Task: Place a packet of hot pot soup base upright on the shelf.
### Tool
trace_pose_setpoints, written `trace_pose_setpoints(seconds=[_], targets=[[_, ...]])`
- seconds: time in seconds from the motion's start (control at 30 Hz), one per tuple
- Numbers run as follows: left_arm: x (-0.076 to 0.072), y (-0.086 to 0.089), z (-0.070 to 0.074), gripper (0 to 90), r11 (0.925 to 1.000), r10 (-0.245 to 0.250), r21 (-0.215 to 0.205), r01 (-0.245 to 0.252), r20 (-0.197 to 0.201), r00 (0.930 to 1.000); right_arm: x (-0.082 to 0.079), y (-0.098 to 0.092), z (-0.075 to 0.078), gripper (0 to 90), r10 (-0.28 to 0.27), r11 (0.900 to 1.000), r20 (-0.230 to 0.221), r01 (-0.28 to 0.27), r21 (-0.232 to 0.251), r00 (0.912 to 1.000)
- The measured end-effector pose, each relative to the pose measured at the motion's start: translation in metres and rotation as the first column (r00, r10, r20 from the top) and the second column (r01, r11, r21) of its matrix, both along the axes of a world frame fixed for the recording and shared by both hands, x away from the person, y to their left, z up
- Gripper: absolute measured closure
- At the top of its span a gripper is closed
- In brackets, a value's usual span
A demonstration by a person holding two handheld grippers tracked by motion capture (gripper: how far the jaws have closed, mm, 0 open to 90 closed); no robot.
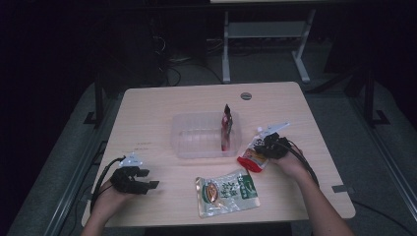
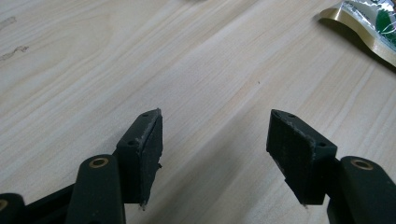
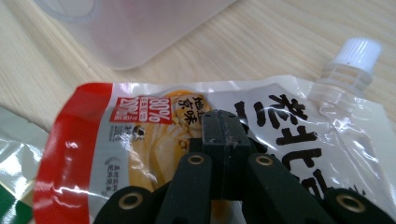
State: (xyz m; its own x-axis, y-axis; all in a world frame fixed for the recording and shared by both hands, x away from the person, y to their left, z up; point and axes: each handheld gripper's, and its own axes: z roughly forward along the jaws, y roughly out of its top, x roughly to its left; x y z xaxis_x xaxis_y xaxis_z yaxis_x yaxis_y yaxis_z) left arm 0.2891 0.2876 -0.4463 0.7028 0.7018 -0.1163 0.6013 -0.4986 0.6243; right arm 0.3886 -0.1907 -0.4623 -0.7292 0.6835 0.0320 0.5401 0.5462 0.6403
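A white spouted pouch (image 1: 252, 160) with a red bottom band lies flat on the table just right of the clear container (image 1: 187, 147). My right gripper (image 1: 261, 150) is over it, jaws shut. In the right gripper view the closed tips (image 3: 223, 120) sit on the face of the pouch (image 3: 116, 140), and I see nothing pinched between them. Its white cap (image 3: 358, 51) points to the upper right there. My left gripper (image 1: 149, 178) rests low at the table's front left, open. Its jaws (image 2: 215, 135) stand apart over bare wood.
A green and clear snack bag (image 1: 227, 191) lies near the front edge between my hands; its corner (image 2: 369, 23) shows in the left gripper view. A red stick packet (image 1: 226, 125) stands upright in the container. Bare wood lies at the table's left and back.
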Motion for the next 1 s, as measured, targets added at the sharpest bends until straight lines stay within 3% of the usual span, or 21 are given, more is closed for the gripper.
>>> trace_pose_setpoints(seconds=[0.17,0.37,0.73,0.8,0.97,1.0], targets=[[-0.001,0.000,0.000,35.9,1.0000,-0.003,0.001,0.003,-0.003,1.0000,-0.003,0.004,0.001,90.0,0.009,0.999,-0.003,-0.009,-0.053,1.0000],[-0.001,0.000,0.001,35.9,1.0000,-0.007,-0.001,0.007,-0.001,1.0000,-0.011,0.000,0.003,90.0,0.025,0.997,-0.014,-0.026,-0.070,0.9996],[-0.003,-0.005,0.005,37.0,0.9997,-0.024,0.005,0.024,0.007,0.9997,-0.039,-0.017,0.006,89.9,0.063,0.993,-0.041,-0.067,-0.092,0.9971],[-0.005,-0.008,0.007,38.4,0.9990,-0.045,0.000,0.045,0.005,0.9990,-0.047,-0.020,0.006,89.9,0.073,0.992,-0.035,-0.076,-0.104,0.9967],[-0.007,-0.015,0.012,48.6,0.9972,-0.071,-0.024,0.071,0.000,0.9975,-0.050,-0.023,0.009,87.3,0.069,0.994,-0.025,-0.071,-0.087,0.9973],[-0.009,-0.020,0.015,51.6,0.9953,-0.089,-0.038,0.090,0.008,0.9960,-0.052,-0.027,0.012,80.9,0.061,0.997,-0.027,-0.062,-0.052,0.9978]])
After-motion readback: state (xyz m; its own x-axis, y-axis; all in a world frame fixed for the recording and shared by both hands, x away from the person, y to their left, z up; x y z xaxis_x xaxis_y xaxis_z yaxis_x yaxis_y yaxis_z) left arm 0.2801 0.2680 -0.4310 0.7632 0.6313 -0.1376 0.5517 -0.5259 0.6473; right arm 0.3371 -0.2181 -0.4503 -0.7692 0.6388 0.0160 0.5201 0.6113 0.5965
